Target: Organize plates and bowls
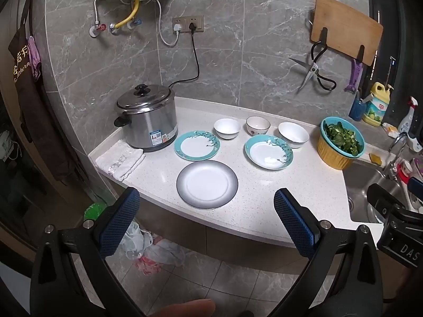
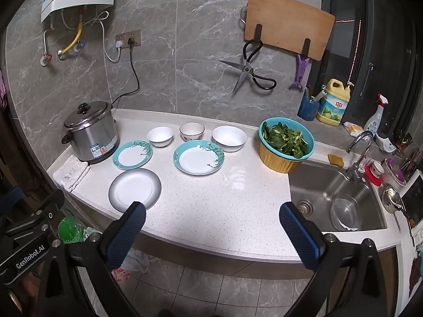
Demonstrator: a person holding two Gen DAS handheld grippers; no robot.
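Both the left tool (image 1: 206, 211) and right tool (image 2: 211, 224) hung spread wide and empty off the tabletop's (image 2: 211, 211) front edge. Three plates sat mid-tabletop, the grey-rimmed plate (image 1: 207, 187) nearest the front; three bowls (image 1: 258, 125) lined the back edge.

On the tabletop (image 2: 211, 211), three bowls (image 2: 195, 131) line up along the back, two plates (image 2: 198, 161) before them, a third plate (image 2: 134, 189) nearest the front edge. The cooker (image 2: 91, 132) stands left; the basket of greens (image 2: 286, 144) right, beside the sink (image 2: 335, 185).
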